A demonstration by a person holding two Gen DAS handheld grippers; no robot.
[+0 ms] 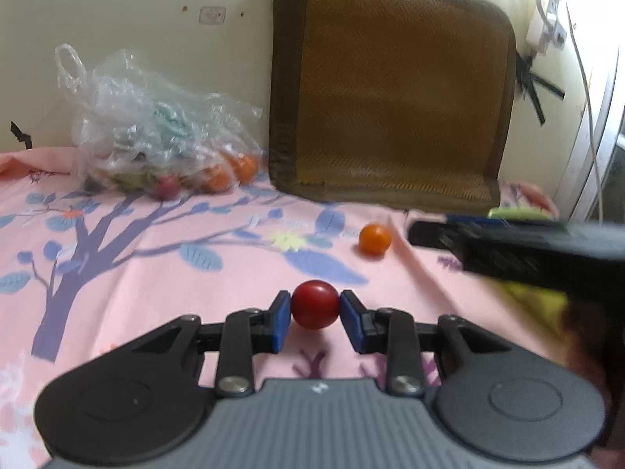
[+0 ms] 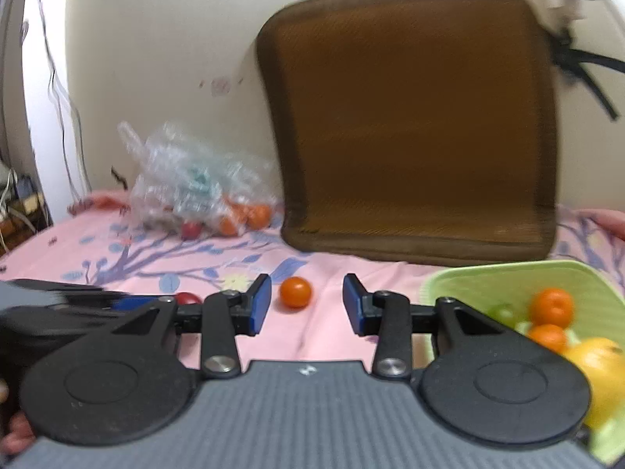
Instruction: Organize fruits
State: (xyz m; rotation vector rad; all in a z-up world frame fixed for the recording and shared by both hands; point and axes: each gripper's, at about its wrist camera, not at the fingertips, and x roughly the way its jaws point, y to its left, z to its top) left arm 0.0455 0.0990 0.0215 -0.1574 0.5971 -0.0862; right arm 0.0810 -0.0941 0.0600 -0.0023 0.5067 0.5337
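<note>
Left gripper [image 1: 315,318]: jaws clenched on small red fruit [image 1: 315,304], just above pink bedsheet [image 1: 156,265]. Right gripper [image 2: 307,305]: jaws released, empty, lined up on loose tangerine [image 2: 295,292]. Recommended: keep squeeze light, carry level toward green basket [image 2: 508,277], release low among fruit there.

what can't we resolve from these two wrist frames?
- Crinkled clear plastic bag: wrinkles and glare hide most of its contents, both views.
- Light green plastic basket: right gripper and frame edge cut it off, right view.
- Small red round fruit: left gripper pads flank it; contact unclear. Nearly hidden in right view.
</note>
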